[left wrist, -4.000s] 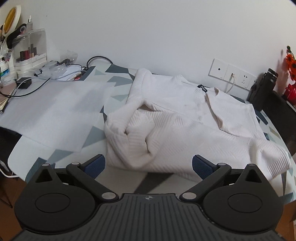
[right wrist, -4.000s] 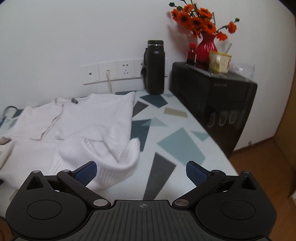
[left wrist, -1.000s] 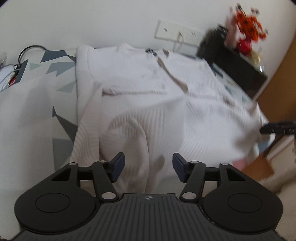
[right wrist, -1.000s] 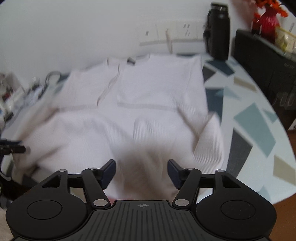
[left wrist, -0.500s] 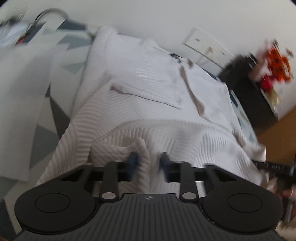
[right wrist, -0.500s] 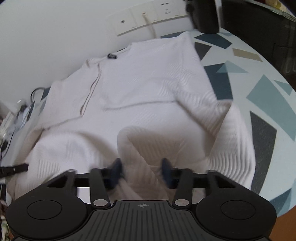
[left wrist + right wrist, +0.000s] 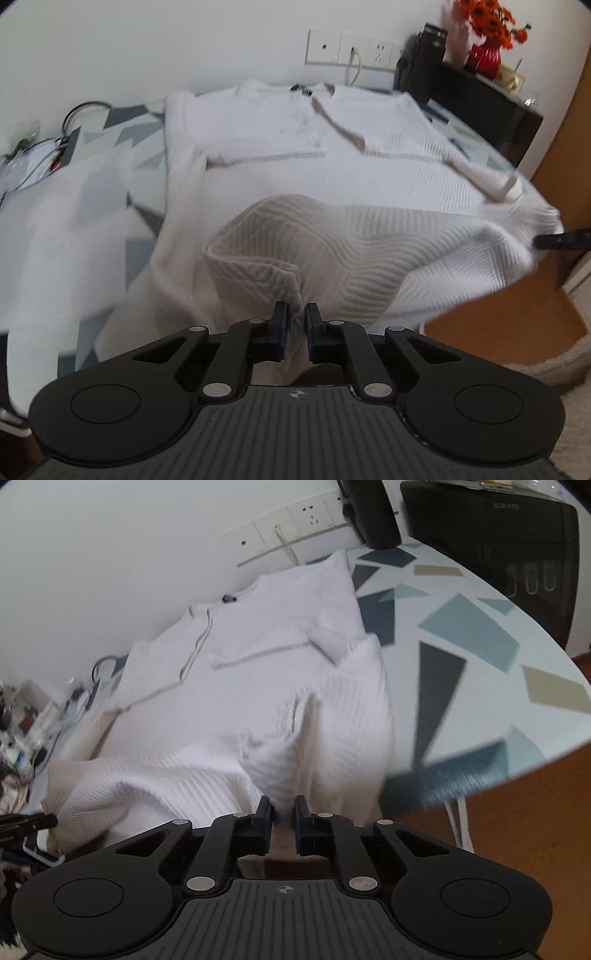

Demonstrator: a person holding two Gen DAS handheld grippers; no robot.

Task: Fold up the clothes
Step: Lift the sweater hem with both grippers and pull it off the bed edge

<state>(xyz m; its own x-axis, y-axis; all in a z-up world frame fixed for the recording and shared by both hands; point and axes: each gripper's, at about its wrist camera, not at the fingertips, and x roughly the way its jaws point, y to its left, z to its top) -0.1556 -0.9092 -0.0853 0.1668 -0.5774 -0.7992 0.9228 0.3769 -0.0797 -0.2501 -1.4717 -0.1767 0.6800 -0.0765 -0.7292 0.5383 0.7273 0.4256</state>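
Both grippers, open a second ago, now pinch the hem of the white sweater [image 7: 332, 177] lying on the patterned table [image 7: 461, 672], left gripper [image 7: 295, 317] and right gripper [image 7: 283, 808] lifting toward 12 o'clock, where uneven pulling could skew the fold.

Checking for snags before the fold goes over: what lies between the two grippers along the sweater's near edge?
Only sweater: in the left wrist view its ribbed hem spans from the left gripper toward the right gripper, nothing else there.
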